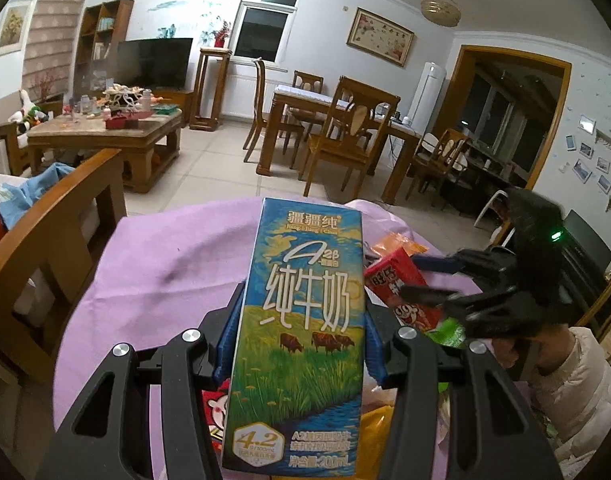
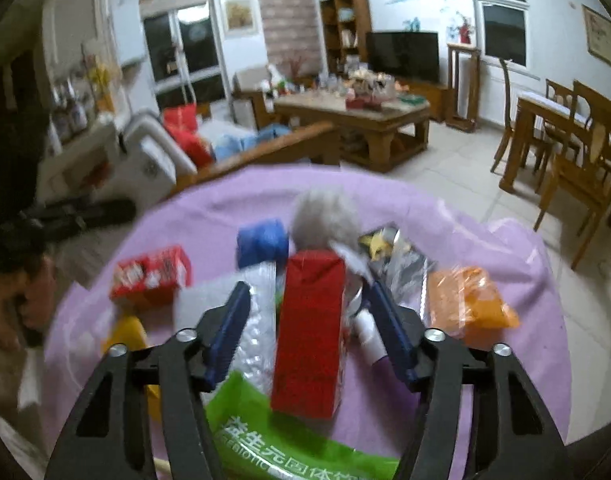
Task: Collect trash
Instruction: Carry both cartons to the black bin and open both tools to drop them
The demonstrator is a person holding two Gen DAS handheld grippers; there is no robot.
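A blue milk carton (image 1: 305, 320) with cows and a meadow on it stands upright between the blue pads of my left gripper (image 1: 303, 304), which is shut on it above the purple cloth (image 1: 165, 260). In the right wrist view a red drink carton (image 2: 309, 332) stands between the jaws of my right gripper (image 2: 308, 290). Gaps show on both sides, so the pads do not press it and the gripper is open. The left wrist view shows that gripper (image 1: 421, 278) at the right, around the same red carton (image 1: 401, 284).
More trash lies on the purple cloth (image 2: 225, 208): a red box (image 2: 151, 280), a blue roll (image 2: 261, 242), a grey fluffy ball (image 2: 325, 216), an orange wrapper (image 2: 469, 300), a green packet (image 2: 265, 432). A wooden sofa arm (image 1: 65, 220) stands left, dining chairs (image 1: 345, 140) beyond.
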